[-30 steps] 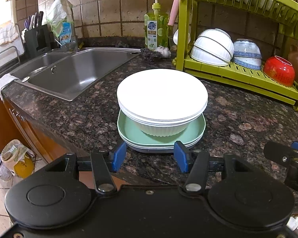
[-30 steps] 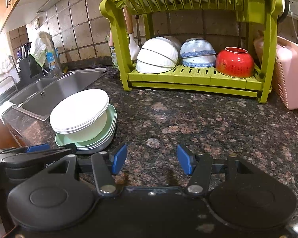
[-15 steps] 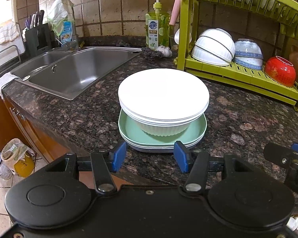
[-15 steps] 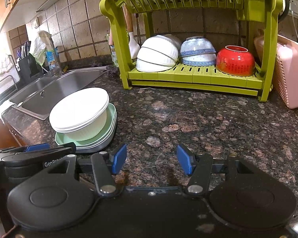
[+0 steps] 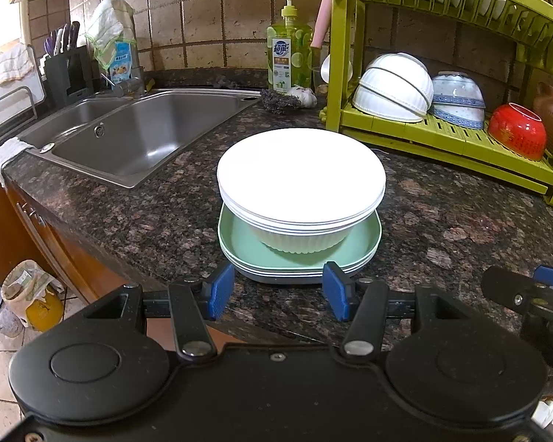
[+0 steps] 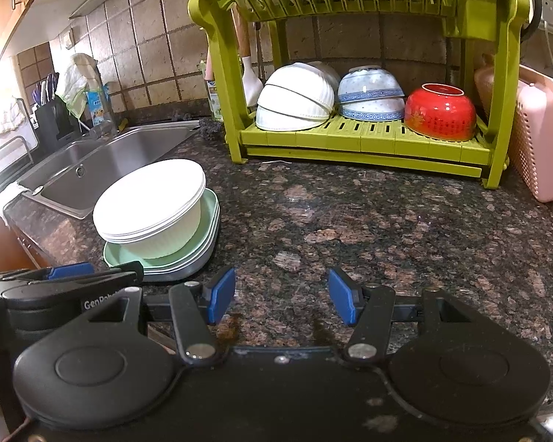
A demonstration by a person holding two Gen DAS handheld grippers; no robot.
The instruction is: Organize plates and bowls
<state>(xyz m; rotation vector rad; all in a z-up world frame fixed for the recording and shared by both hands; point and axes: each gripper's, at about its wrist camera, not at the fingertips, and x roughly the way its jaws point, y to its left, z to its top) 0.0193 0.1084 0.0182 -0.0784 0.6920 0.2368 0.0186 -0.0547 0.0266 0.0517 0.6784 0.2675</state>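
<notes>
Both grippers are hanging low at the front edge of the dark stone counter [image 6: 368,221], pads spread, nothing between them: the left gripper [image 5: 278,291] is sitting just in front of the pile of dishes w/ its blue pads [image 5: 219,289] apart and not touching it, the right gripper [image 6: 282,296] is hovering over bare counter to the right of the pile, released as well. The pile is standing on the counter in front of & left of the green rack [image 6: 365,140], well apart from it: white plates [image 5: 300,173] are lying on top of a ribbed white bowl [image 5: 302,241], which is sitting in a stack of pale green plates [image 5: 365,243], w/ a grey plate [image 5: 280,278] showing at the very bottom. On the rack's lower shelf, ribbed white bowls [image 6: 295,99] are leaning upside down at the left end, blue-patterned bowls [image 6: 370,92] are next to them in the middle, a red bowl [image 6: 440,110] is mouth-down at the right end. More white dishes are standing in the rack's top tier, only partly in view. Left of the rack a steel sink [image 5: 143,136] is set into the counter, a green soap bottle [image 5: 289,51] is standing at the wall just beside the rack's left post, & a pink basket [image 6: 538,143] is leaning right of the rack
</notes>
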